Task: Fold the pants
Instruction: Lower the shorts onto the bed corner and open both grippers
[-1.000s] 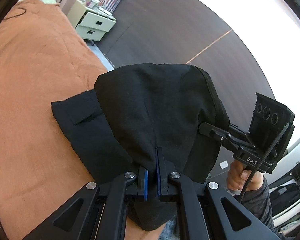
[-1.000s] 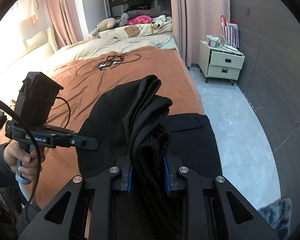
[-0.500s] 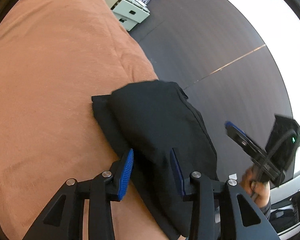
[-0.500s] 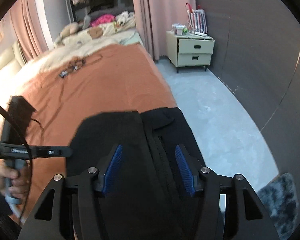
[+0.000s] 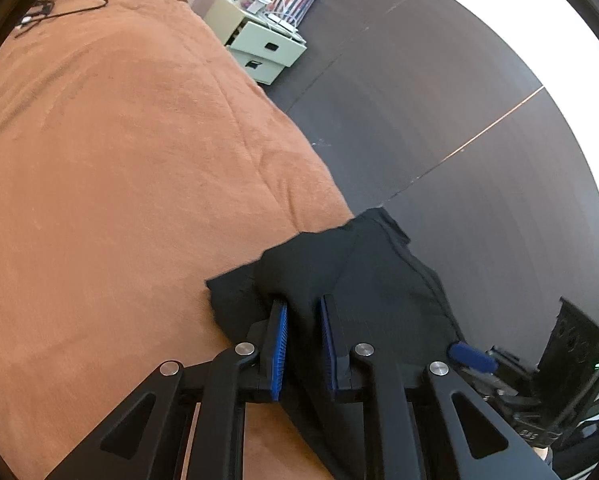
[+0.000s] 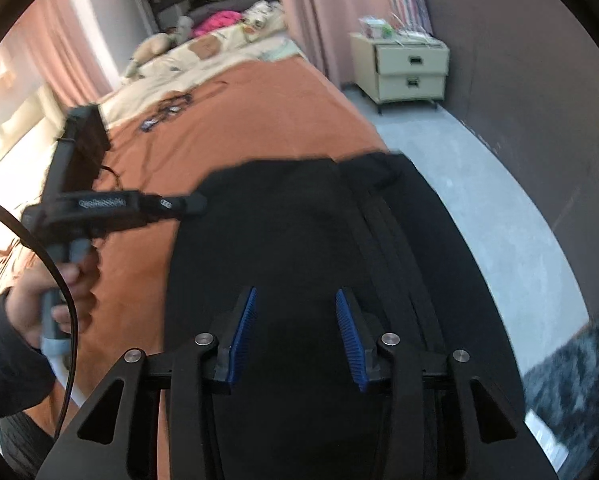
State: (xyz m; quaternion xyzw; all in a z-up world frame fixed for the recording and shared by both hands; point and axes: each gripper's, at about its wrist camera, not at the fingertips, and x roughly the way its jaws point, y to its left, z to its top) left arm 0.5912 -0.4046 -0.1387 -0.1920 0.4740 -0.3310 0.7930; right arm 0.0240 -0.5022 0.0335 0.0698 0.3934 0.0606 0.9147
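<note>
The black pants lie folded at the near corner of the bed with the orange blanket. My left gripper is open, its blue pads on either side of a raised fold of the cloth. In the right wrist view the pants fill the middle, and my right gripper is open above them, holding nothing. The left gripper shows there at the pants' left edge. The right gripper's blue fingertip shows at the lower right of the left wrist view.
A pale bedside cabinet stands by the dark wall, with grey floor right of the bed. Cables lie farther up the blanket. Pillows and soft toys are at the bed's far end. A dark rug lies at lower right.
Both grippers were shut on the lifted pants a second ago. They have opened and let the cloth drop flat. The left gripper has since narrowed around a fold.
</note>
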